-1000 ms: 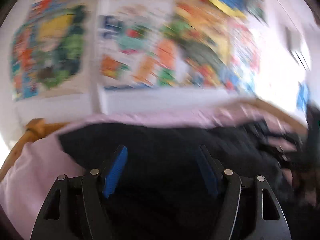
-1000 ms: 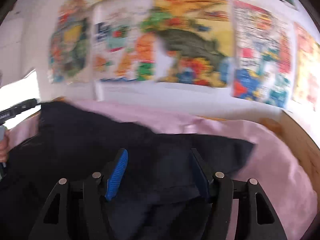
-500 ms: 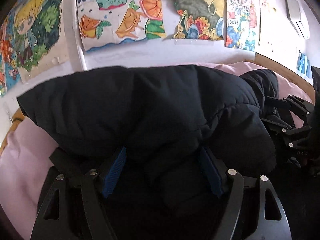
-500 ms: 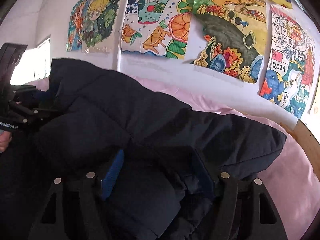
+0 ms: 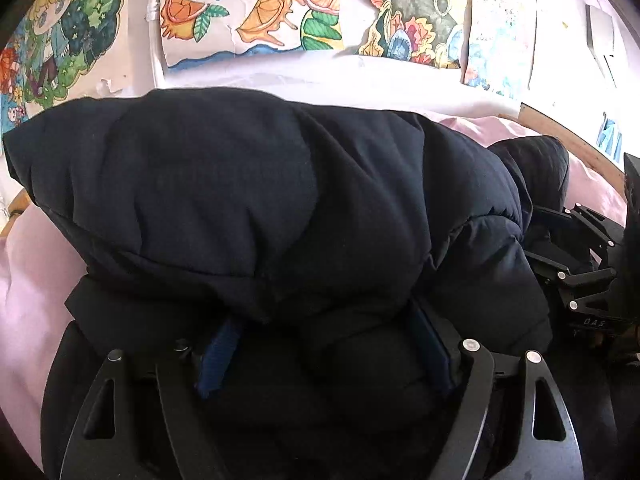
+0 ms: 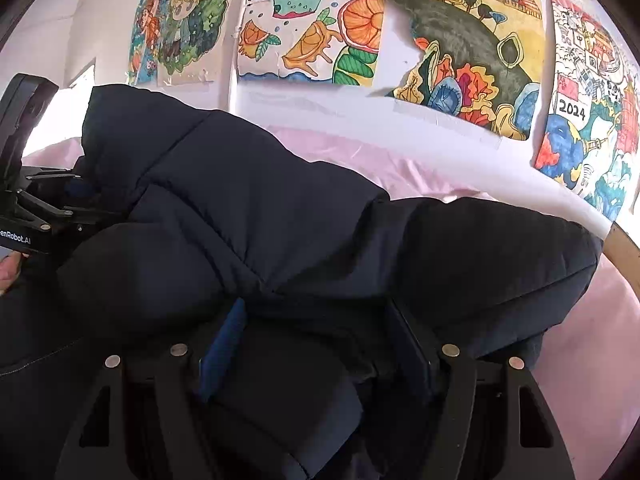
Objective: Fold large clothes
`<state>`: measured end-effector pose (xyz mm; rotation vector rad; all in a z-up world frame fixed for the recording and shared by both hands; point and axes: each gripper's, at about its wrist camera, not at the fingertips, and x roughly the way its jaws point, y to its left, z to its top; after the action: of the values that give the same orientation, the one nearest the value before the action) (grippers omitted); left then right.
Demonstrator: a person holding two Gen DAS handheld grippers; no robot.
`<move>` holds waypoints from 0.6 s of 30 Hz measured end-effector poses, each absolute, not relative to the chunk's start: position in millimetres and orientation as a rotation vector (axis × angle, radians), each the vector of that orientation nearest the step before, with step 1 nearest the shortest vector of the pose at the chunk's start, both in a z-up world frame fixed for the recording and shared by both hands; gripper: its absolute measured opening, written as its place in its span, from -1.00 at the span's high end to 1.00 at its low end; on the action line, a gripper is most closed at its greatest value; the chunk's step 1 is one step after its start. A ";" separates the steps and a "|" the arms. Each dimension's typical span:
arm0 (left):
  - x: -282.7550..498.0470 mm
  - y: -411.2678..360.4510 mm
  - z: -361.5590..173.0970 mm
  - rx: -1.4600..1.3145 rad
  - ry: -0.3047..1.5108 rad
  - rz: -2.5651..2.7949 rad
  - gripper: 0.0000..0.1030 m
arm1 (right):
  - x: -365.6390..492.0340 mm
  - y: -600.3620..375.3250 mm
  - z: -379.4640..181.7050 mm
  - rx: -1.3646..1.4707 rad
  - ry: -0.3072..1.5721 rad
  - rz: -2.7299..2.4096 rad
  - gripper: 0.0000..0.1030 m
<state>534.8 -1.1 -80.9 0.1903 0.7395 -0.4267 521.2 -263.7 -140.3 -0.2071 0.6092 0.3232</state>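
A large dark navy puffer jacket (image 5: 256,200) lies in a thick folded bulge on the pink sheet (image 5: 28,280). My left gripper (image 5: 324,344) has its blue pads wide apart with padded fabric bulging between and over them; the fingertips are hidden under the fold. In the right wrist view the jacket (image 6: 280,220) also covers my right gripper (image 6: 320,332), jaws wide apart around a roll of fabric. The right gripper shows at the right edge of the left wrist view (image 5: 580,276); the left one at the left edge of the right view (image 6: 36,216).
Colourful drawings (image 6: 320,28) hang on the white wall behind the bed. A wooden bed frame edge (image 5: 576,144) curves along the right side. Pink sheet (image 6: 592,360) lies to the right of the jacket.
Both grippers have moved forward and down with the jacket, folding its near part over onto the far part. The jacket now bulges thick in front of both cameras.
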 end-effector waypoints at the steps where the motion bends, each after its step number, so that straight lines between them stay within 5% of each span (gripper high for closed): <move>1: 533.5 -0.6 -78.9 0.190 0.736 -0.427 -0.49 | 520.4 -264.5 -138.9 -0.204 0.606 0.325 -0.34; 6: 521.5 2.2 -62.4 0.168 0.706 -0.413 -0.56 | 510.0 -274.9 -116.7 -0.162 0.568 0.357 -0.48; 9: 511.9 5.0 -51.8 0.147 0.707 -0.393 -0.61 | 496.3 -277.4 -98.5 -0.189 0.547 0.360 -0.85; 18: 445.7 9.8 -2.8 0.094 0.690 -0.407 -0.62 | 416.3 -287.8 -26.9 -0.222 0.547 0.396 -1.00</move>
<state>445.7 9.8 -2.8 0.0939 0.6903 -0.4075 416.3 -287.8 -26.9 -0.2215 0.5473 0.3964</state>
